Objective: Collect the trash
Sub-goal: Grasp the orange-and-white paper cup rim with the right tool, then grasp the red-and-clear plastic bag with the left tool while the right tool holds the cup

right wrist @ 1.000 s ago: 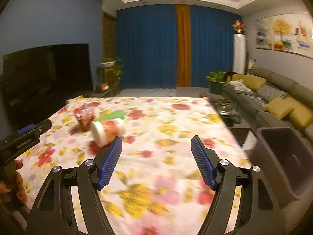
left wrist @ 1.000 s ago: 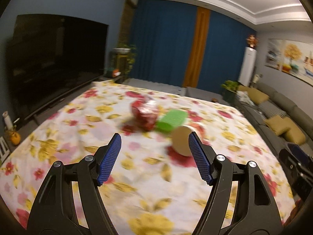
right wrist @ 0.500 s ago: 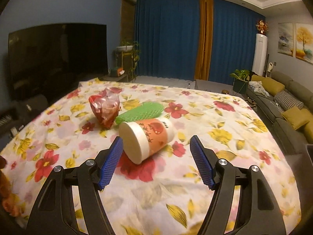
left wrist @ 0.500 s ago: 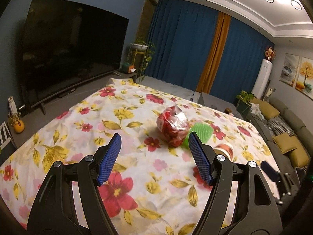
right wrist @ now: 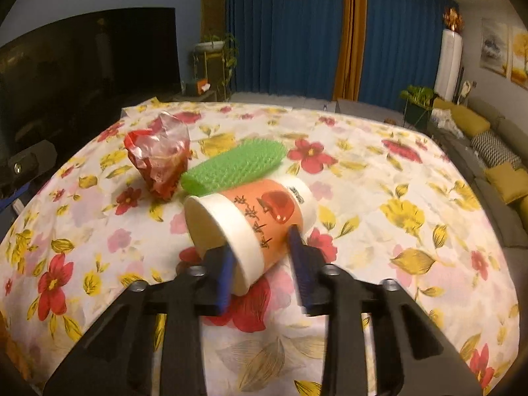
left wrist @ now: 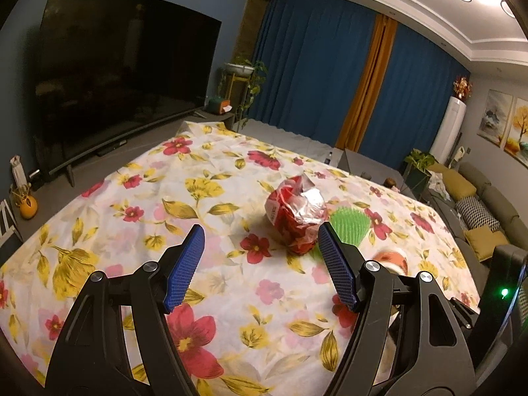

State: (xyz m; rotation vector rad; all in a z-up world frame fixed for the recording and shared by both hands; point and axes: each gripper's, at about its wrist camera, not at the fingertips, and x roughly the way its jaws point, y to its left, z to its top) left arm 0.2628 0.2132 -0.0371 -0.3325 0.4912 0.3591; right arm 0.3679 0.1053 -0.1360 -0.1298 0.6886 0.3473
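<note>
1. The left tool [left wrist: 260, 244] hangs wide open, holding nothing, short of the red wrapper [left wrist: 295, 216] mid-surface.
2. The green foam net [right wrist: 232, 166] lies between wrapper and cup.
3. The right tool [right wrist: 260, 252] pinches the tipped paper cup [right wrist: 250, 221] on the floral surface [right wrist: 412, 198].

My left gripper [left wrist: 260, 264] is showing black, angular plastic arms with round silver screws at the joints and ribbed blue pads [left wrist: 183, 272] lining its fingers. My right gripper [right wrist: 262, 269] is wearing the same black frame, silver screws and blue pads [right wrist: 226, 279].
</note>
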